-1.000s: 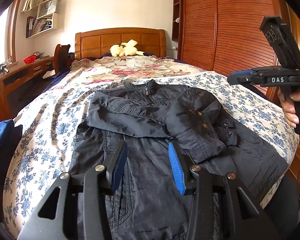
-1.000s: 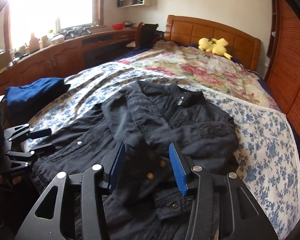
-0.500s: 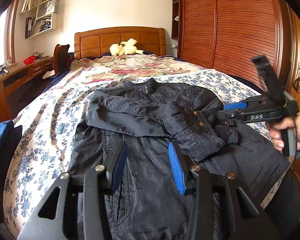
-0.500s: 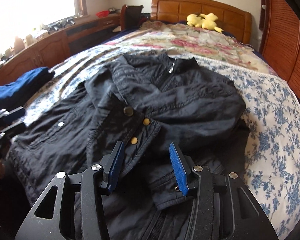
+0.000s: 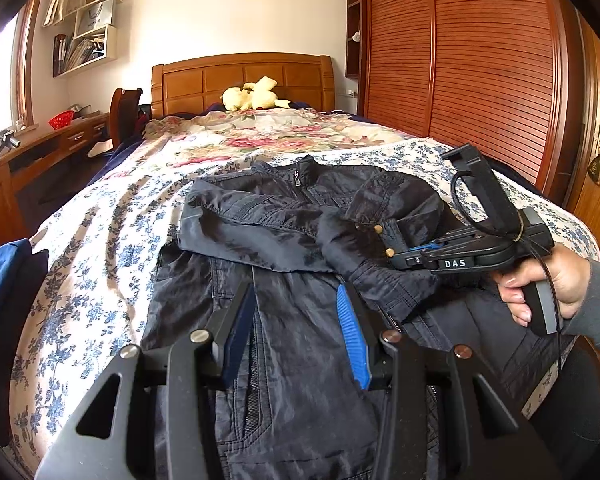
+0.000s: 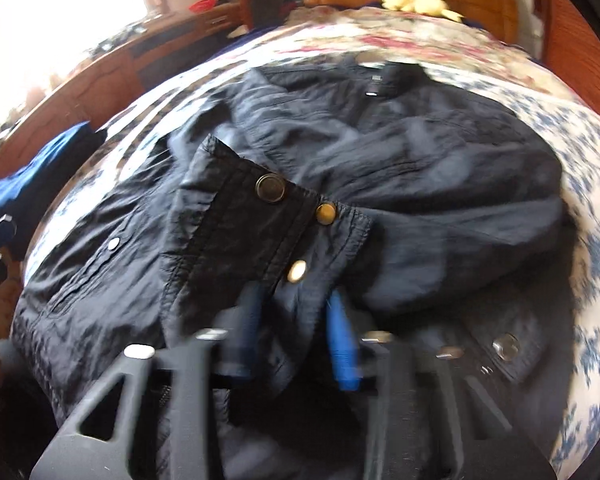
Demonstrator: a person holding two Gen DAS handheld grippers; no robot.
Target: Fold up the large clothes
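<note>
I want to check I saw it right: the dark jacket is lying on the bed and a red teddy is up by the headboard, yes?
Nearly. The jacket does lie on the bed, but the teddy by the headboard is yellow, not red, as the left wrist view shows.

You've got a dark navy jacket (image 5: 284, 320) lying front-up, zipped, collar away from you, both sleeves folded across the chest, brass-snapped cuff (image 6: 260, 232) on top.

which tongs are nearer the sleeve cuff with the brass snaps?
Right. The right tongs straddle the sleeve cuff at its edge; the left tongs hover open over the jacket's lower front, apart from it.
</note>
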